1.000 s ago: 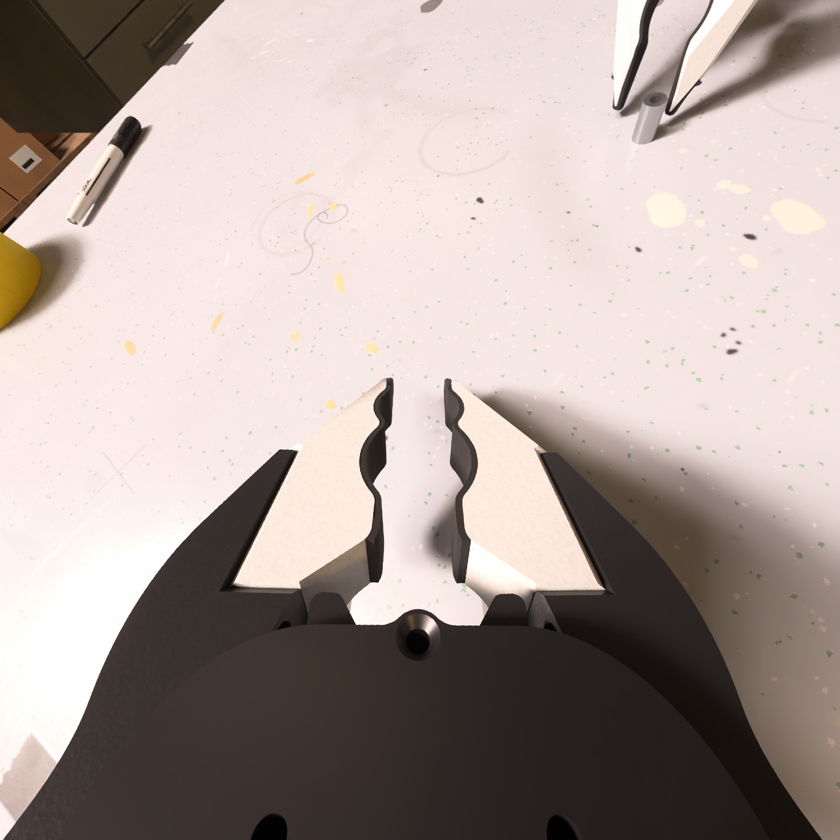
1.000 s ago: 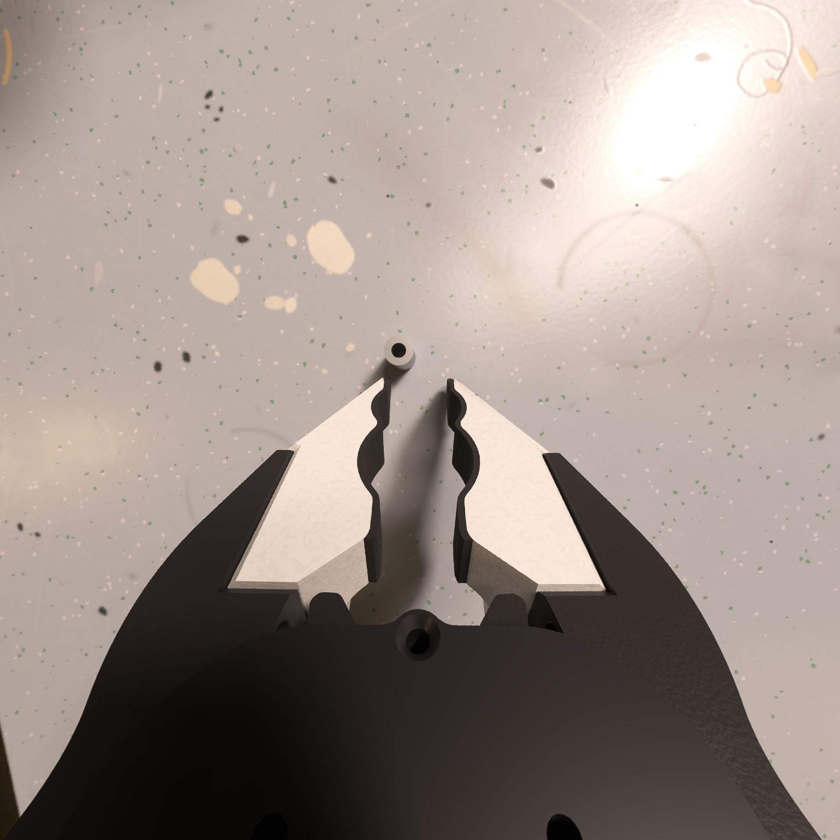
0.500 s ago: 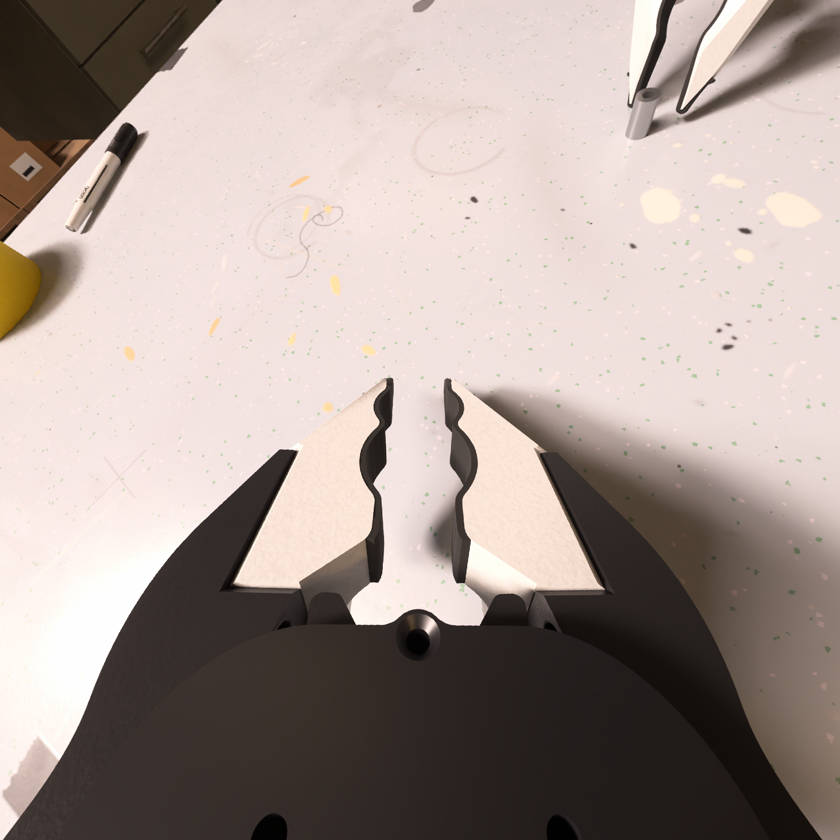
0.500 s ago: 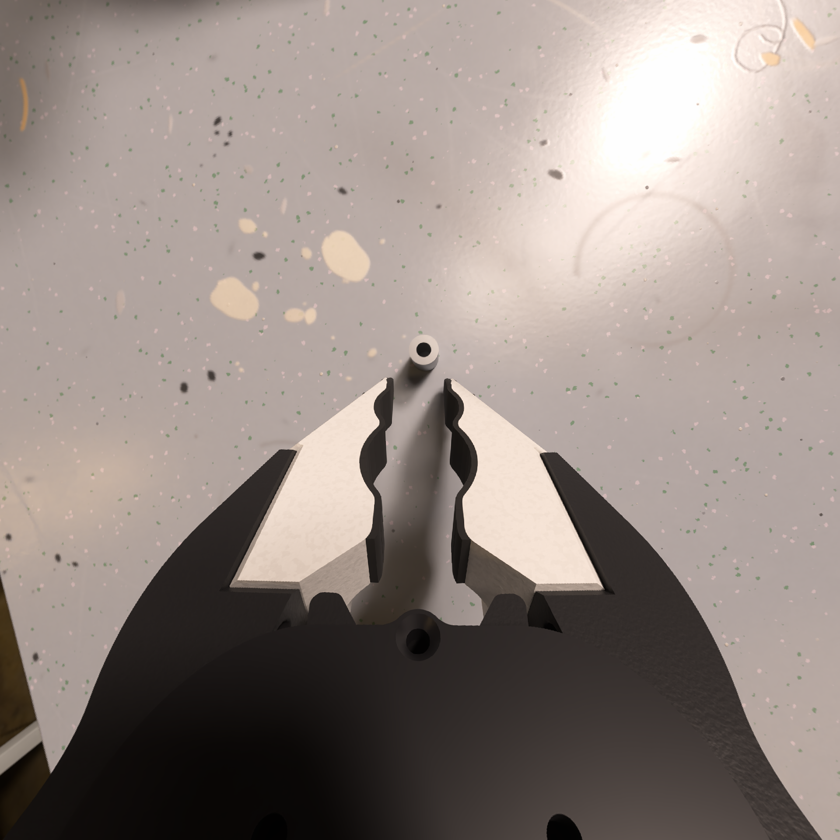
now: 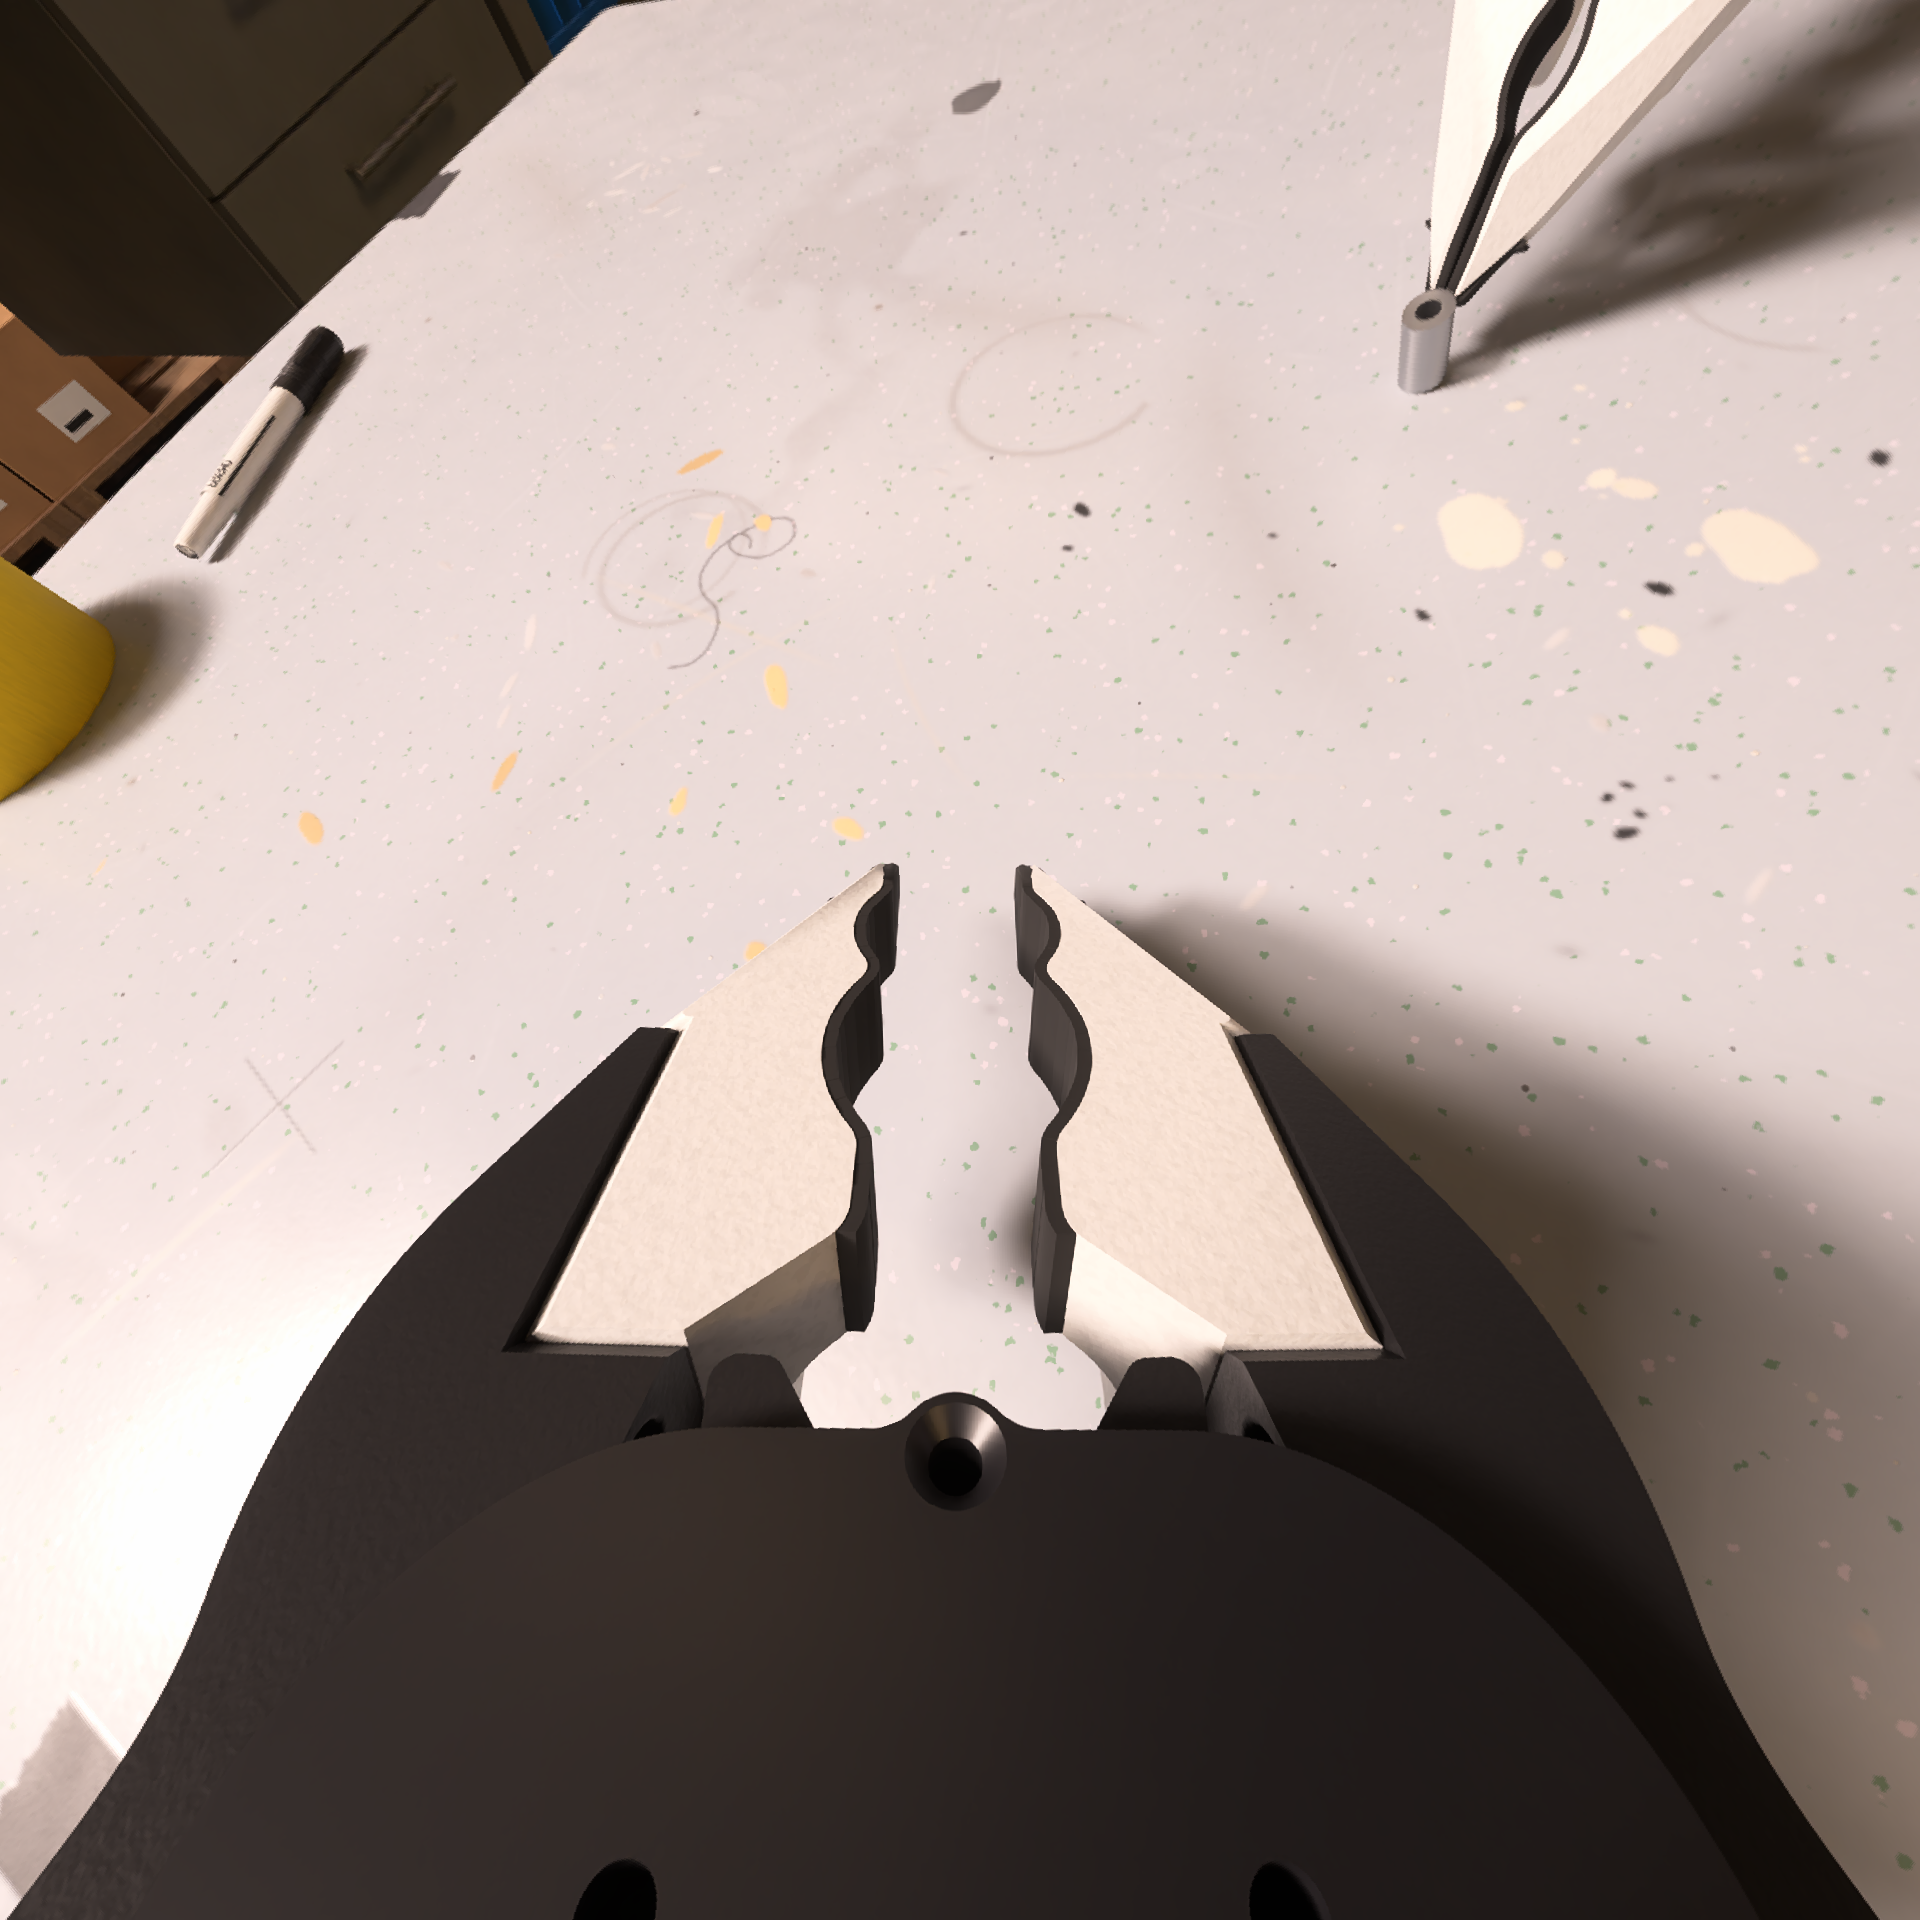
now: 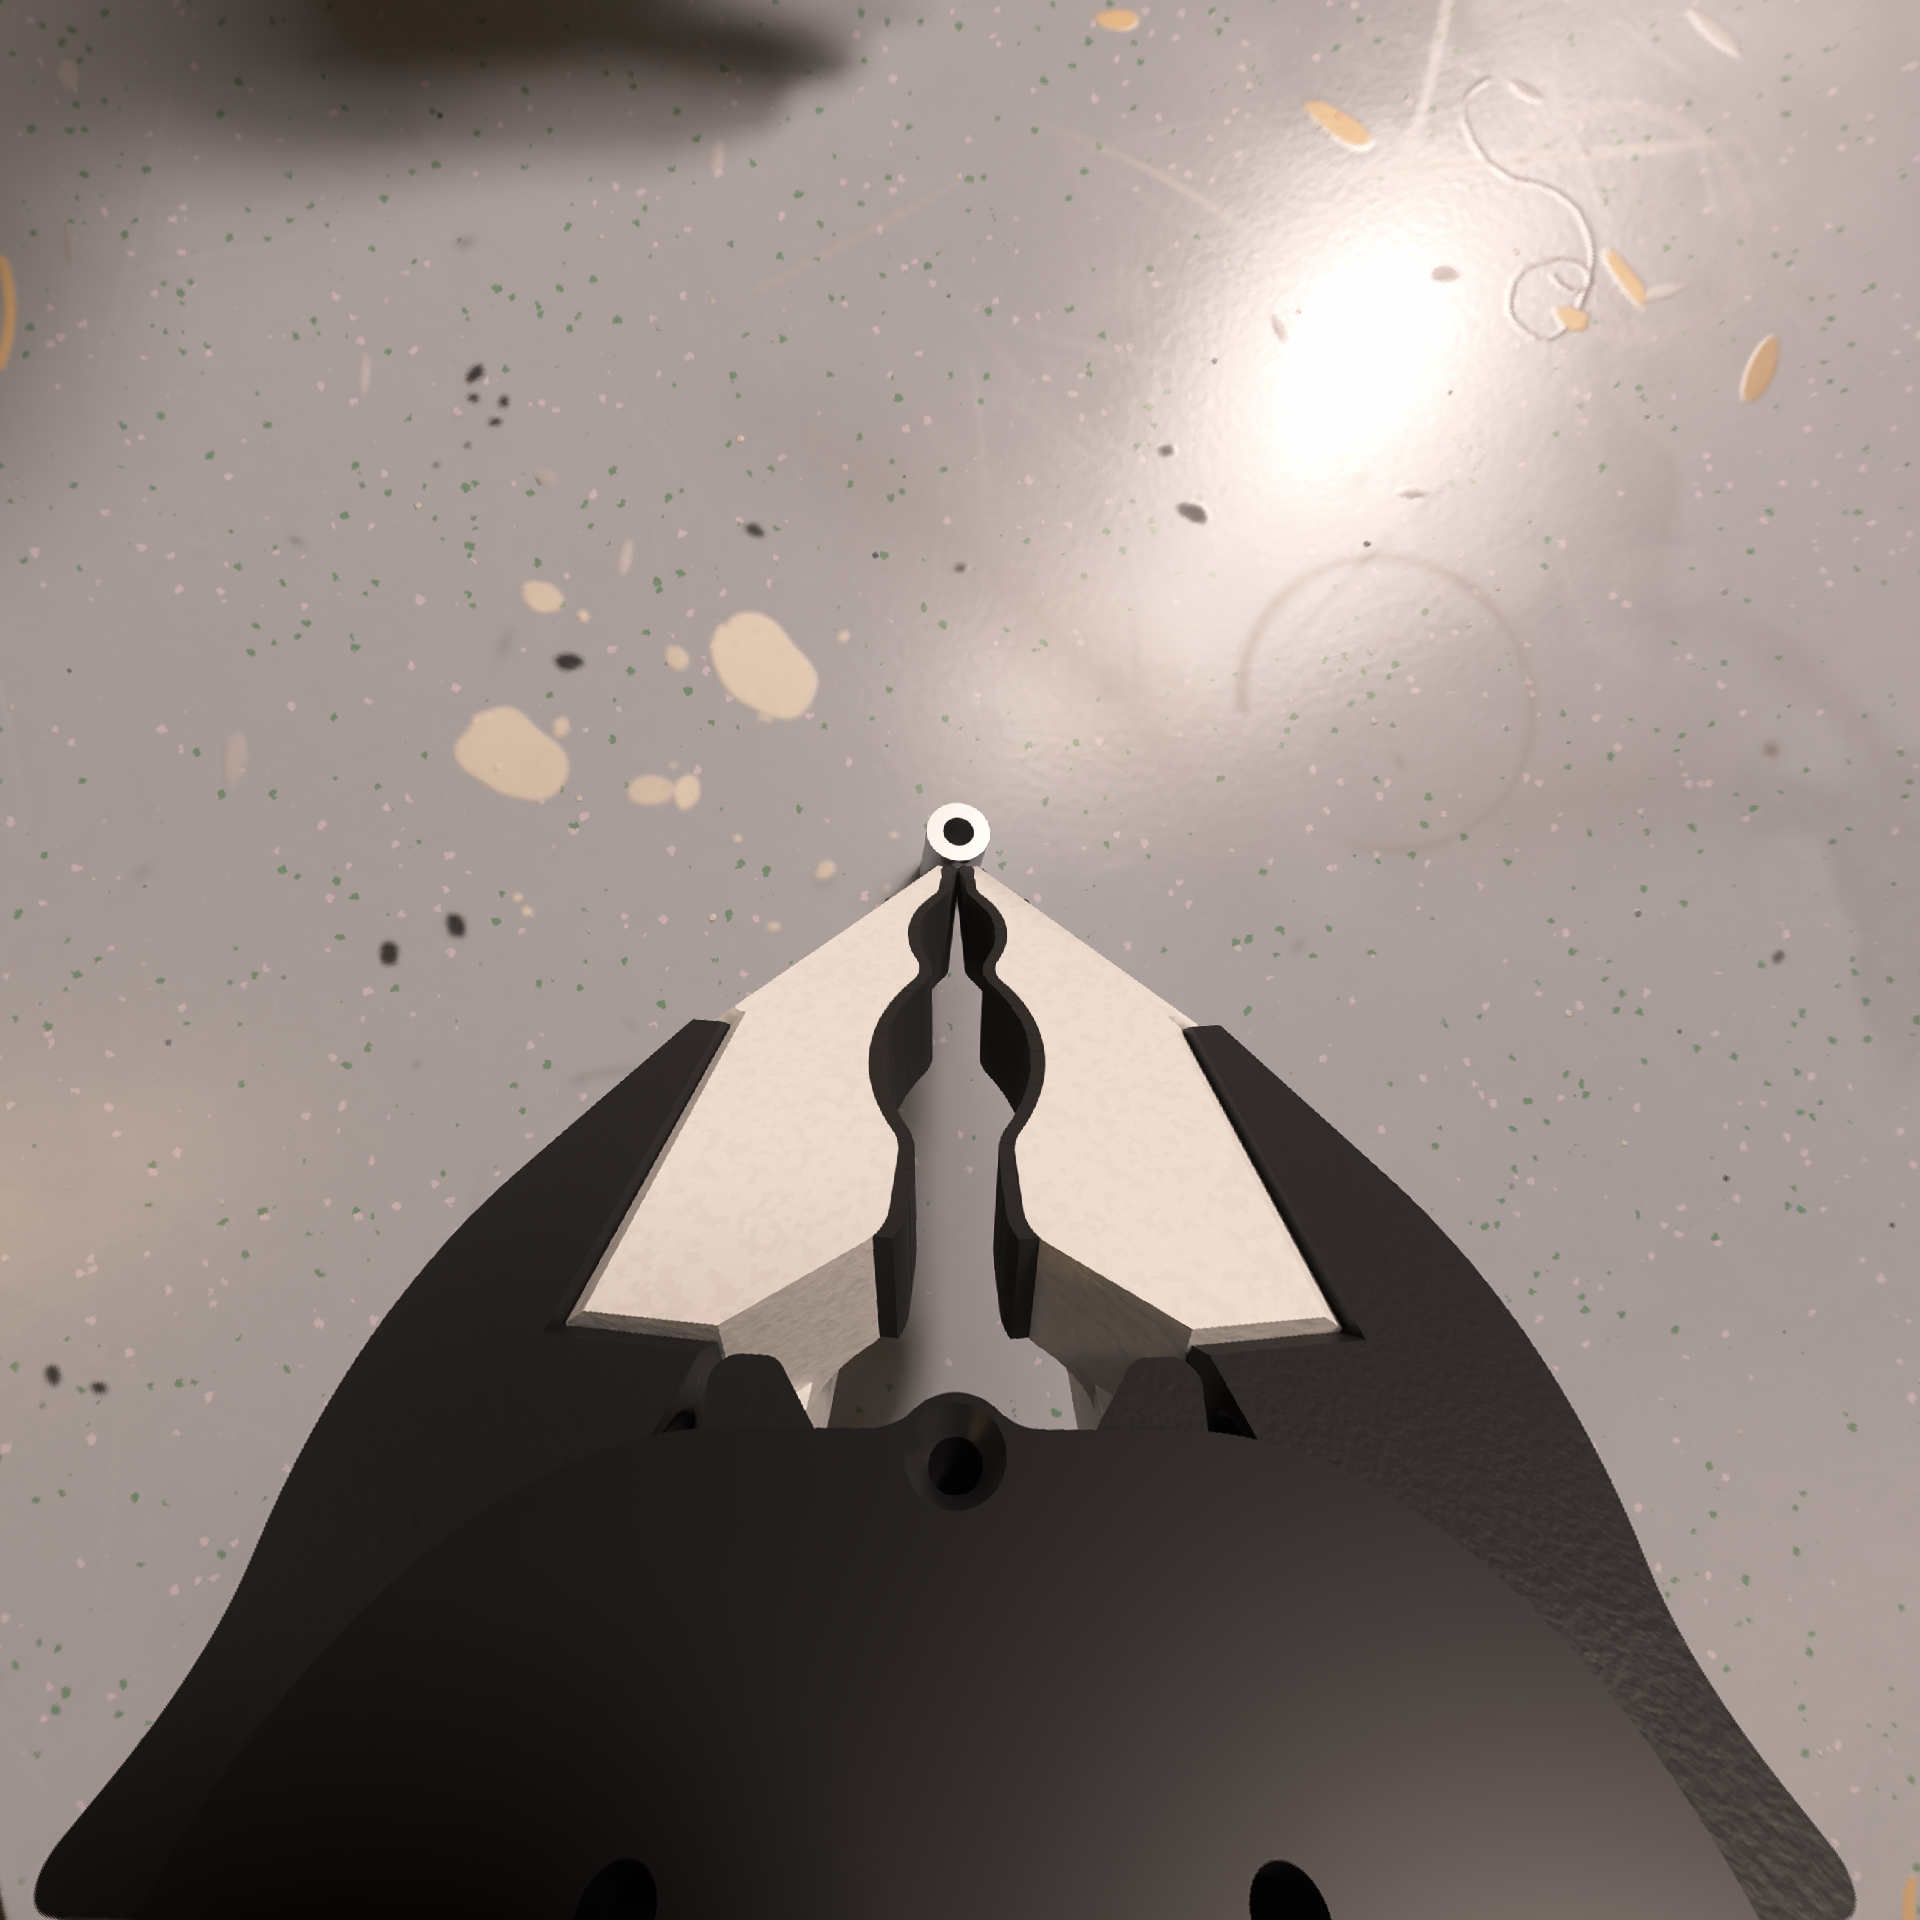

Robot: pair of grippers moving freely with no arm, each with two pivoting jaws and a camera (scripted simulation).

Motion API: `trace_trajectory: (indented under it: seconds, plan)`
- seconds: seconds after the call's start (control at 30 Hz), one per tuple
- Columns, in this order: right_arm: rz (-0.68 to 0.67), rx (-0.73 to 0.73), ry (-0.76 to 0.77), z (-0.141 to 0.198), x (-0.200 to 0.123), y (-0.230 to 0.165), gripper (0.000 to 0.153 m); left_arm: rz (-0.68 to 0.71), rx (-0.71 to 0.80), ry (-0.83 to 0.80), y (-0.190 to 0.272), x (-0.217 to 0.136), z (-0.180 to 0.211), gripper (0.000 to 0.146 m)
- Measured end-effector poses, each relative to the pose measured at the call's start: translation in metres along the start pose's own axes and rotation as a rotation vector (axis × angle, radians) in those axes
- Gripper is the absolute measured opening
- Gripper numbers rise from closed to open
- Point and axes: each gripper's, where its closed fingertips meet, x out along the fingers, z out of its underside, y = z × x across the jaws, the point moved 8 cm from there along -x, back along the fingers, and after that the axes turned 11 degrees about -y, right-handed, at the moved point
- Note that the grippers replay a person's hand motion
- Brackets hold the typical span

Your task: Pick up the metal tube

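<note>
Since the earlier frame the right gripper has clamped its 2 tips on the tube, which stands upright on the table. Far left of the tube lie a yellow object and a marker. Nearer the tube, the left gripper hangs released, holding nothing.
</note>
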Motion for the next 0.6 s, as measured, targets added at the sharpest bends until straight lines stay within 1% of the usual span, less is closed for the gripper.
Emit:
trace_trajectory:
  seconds: [0.1, 0.23, 0.3, 0.4, 0.47, 0.6]
  plan:
    - [0.011, 0.012, 0.011, 0.0, -0.001, 0.0, 0.001, 0.002, -0.01, 0.012, -0.001, -0.001, -0.001, 0.022]
    - [0.003, 0.049, -0.002, 0.001, 0.003, 0.001, 0.021, 0.002, -0.005, 0.01, 0.0, -0.001, -0.001, 0.022]
    - [-0.007, 0.048, -0.003, 0.001, 0.007, 0.0, 0.024, 0.001, -0.002, 0.008, 0.0, -0.001, -0.001, 0.022]
    - [-0.013, 0.035, -0.021, 0.0, 0.012, -0.002, 0.021, 0.001, -0.004, 0.008, 0.0, -0.001, -0.001, 0.022]
    - [-0.017, 0.039, -0.015, 0.0, 0.013, -0.002, 0.012, 0.002, -0.006, 0.01, 0.0, -0.001, -0.001, 0.022]
    - [-0.013, 0.031, -0.021, 0.001, 0.011, -0.002, 0.012, 0.004, -0.006, 0.011, 0.0, -0.001, -0.001, 0.022]
